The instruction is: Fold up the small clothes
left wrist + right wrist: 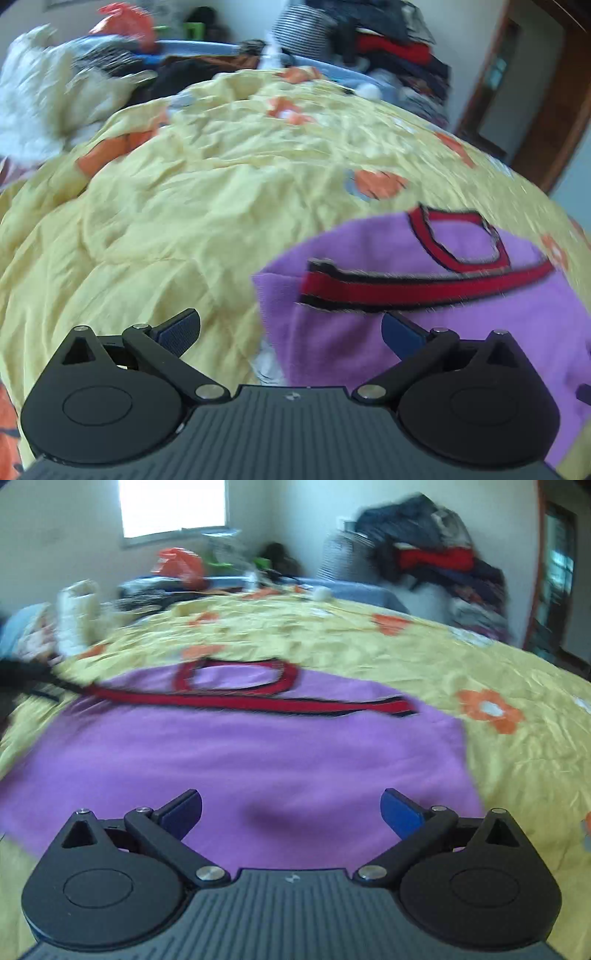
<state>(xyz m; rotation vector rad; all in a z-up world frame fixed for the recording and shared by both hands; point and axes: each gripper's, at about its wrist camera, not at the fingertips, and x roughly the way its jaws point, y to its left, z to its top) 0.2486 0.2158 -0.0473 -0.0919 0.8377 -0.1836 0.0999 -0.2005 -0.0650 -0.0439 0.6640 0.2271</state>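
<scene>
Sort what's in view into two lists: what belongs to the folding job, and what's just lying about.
For the job:
- purple garment with red trim, spread flat on the bed
- left gripper, open, at the garment's edge
- right gripper, open, over the garment

Lying about:
- yellow flowered bedspread, only the work surface
- clothes heap at the far corner
- orange bag
- white bundle

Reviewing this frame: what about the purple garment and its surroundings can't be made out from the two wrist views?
- Purple garment: its near hem is covered by the right hand-held gripper body; motion blur hides fabric detail.
- In the left wrist view the garment runs off the right edge, behind the open left hand-held gripper.
- Clothes pile in the background: blurred, single items unreadable.
</scene>
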